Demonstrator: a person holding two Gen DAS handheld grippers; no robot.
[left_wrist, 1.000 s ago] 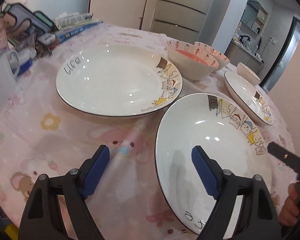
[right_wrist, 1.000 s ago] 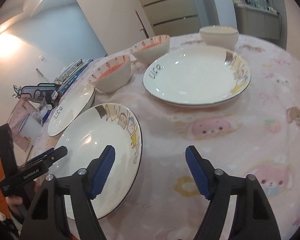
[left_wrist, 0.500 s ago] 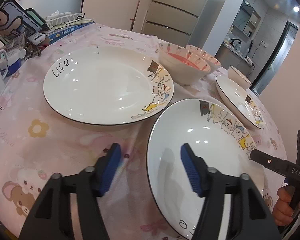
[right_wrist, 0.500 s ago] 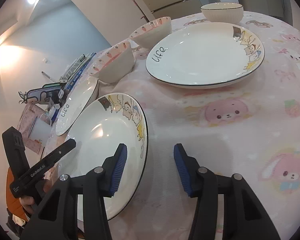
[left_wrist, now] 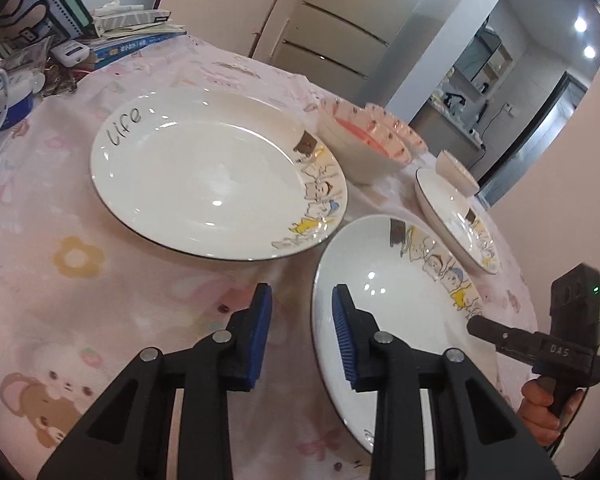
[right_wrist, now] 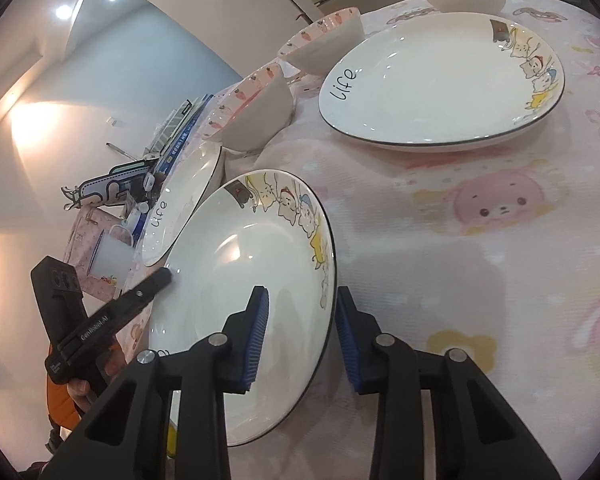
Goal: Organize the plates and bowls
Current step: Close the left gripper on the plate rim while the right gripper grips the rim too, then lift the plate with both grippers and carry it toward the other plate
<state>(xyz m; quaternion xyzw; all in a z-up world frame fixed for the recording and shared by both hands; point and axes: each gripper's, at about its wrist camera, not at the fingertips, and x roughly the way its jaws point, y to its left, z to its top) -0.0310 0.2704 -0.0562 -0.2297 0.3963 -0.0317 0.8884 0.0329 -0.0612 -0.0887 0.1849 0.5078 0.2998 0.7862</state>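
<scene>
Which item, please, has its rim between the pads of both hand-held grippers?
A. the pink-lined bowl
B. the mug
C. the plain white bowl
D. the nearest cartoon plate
D: the nearest cartoon plate has its near rim between the closing jaws of the left hand-held gripper, and its opposite rim between those of the right hand-held gripper.

Bare desk (left_wrist: 100, 320) lies open at the near left, beside the near plate (left_wrist: 400, 300). Far left, a big plate (left_wrist: 204, 176) fills the middle, with clutter (left_wrist: 40, 60) behind it. Two pink bowls (left_wrist: 364, 140) crowd the far centre. At the right, bare cloth (right_wrist: 500, 280) runs clear between the near plate and far plate (right_wrist: 440, 80).
</scene>
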